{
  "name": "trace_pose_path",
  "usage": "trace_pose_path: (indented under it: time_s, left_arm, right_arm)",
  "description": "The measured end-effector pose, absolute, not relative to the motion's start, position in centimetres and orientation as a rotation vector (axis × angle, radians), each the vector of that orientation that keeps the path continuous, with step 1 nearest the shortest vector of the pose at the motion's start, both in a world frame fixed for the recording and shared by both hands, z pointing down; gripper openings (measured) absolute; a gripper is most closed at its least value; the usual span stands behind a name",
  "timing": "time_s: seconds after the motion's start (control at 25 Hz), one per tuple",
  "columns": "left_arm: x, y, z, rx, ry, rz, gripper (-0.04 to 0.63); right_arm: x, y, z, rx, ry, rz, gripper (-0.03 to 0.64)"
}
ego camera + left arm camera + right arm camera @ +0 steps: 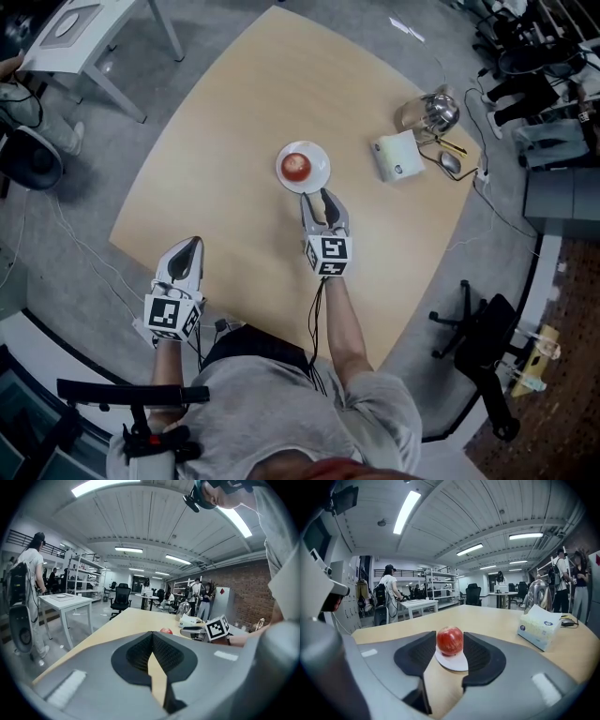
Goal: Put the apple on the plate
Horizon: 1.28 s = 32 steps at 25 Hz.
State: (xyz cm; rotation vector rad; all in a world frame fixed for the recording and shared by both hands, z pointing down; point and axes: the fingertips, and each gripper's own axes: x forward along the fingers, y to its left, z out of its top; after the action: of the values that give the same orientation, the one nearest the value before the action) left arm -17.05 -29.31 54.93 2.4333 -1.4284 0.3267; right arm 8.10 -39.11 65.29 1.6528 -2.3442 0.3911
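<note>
A red apple [296,166] [450,640] sits on a small white plate [320,170] [454,663] in the middle of the light wooden table [234,141]. My right gripper [319,194] [450,641] is open just short of the plate's near rim. The apple shows through the gap, beyond the fingertips and apart from them. My left gripper [194,242] [152,633] hovers over the table's near left edge, shut and empty. In the left gripper view the apple [166,631] is a small red dot far ahead.
A tissue box [397,156] [539,627] lies right of the plate, with a glass jug [436,111] and a mouse [451,162] behind it. A white side table [75,28] stands far left, a black office chair [483,337] at the right. People stand in the background.
</note>
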Motion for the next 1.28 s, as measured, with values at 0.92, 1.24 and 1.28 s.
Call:
trace_pose_path:
  time_s: [0.92,1.24,1.28]
  left_arm:
    - [-17.2,-25.4,48.3,2.579,-1.434,0.229,0.020]
    - [-17.8,-23.5,46.3,2.607,-1.451,0.184,0.020]
    - [-17.9,-23.2,46.1,2.609,-1.453,0.180,0.020]
  right_arm:
    - [6.9,-31.5,53.0,1.782,-2.416,0.269,0.073]
    - [6.8,-27.9,49.9,1.835,-2.439,0.234,0.031]
    - [6.7,-27.4,49.5,1.838,-2.442,0.230,0.021]
